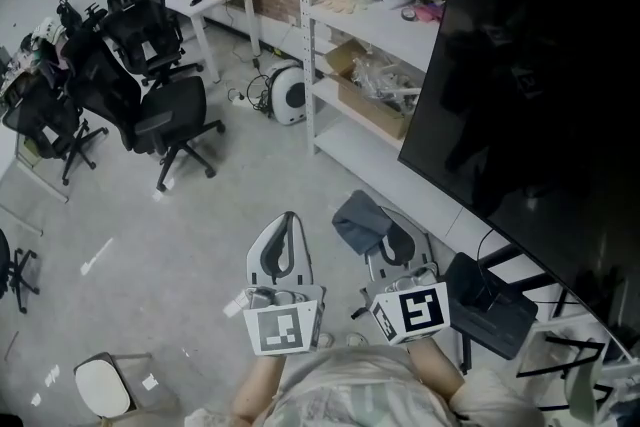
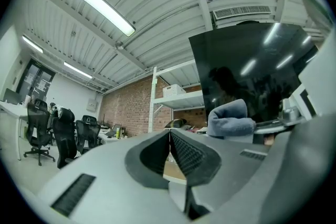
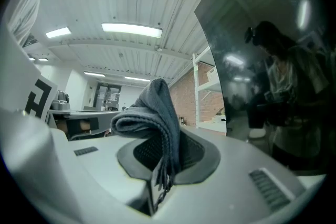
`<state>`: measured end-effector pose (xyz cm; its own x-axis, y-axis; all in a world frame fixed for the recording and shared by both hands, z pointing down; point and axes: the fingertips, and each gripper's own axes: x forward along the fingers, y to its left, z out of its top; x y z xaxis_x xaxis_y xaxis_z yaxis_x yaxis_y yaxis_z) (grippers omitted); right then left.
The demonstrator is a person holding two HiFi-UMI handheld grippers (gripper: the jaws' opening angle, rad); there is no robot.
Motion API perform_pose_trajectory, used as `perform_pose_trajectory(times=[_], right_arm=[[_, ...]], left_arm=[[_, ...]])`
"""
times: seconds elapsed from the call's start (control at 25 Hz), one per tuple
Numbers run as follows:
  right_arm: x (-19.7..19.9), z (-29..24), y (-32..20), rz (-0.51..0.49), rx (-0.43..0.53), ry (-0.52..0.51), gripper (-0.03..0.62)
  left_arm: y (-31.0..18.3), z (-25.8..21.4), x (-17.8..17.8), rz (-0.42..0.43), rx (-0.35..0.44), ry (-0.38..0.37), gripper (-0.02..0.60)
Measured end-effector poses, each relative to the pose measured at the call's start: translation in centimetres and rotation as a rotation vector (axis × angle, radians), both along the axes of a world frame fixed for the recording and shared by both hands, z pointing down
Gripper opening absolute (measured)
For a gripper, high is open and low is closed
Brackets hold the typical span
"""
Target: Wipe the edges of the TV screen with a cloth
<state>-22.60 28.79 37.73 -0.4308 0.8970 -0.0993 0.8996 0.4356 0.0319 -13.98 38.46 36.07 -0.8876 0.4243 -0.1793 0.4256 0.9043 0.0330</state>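
A large black TV screen [image 1: 540, 85] fills the right of the head view; it also shows dark and reflective in the left gripper view [image 2: 252, 71] and the right gripper view [image 3: 262, 86]. My right gripper [image 1: 385, 240] is shut on a grey-blue cloth [image 1: 360, 220], which droops folded over its jaws [image 3: 155, 118]. It is held low, left of the screen's lower edge and apart from it. My left gripper [image 1: 283, 250] stands beside it, shut with nothing between its jaws [image 2: 169, 152]. The cloth [image 2: 228, 118] also shows at the right of the left gripper view.
A white metal shelf rack [image 1: 375, 25] with boxes stands left of the TV. Black office chairs [image 1: 150, 75] and a desk [image 1: 205, 0] are at the far left. The TV stand base [image 1: 490, 300] and cables lie by my right. A round white stool [image 1: 102, 385] sits lower left.
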Motion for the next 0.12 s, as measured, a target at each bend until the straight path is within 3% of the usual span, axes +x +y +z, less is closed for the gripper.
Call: perform_pose_trajectory(times=[0.12], right_arm=[[0.28, 0.52, 0.15, -0.008, 0.020, -0.005, 0.049]], left_arm=[[0.08, 0.46, 0.05, 0.001, 0.005, 0.009, 0.015]])
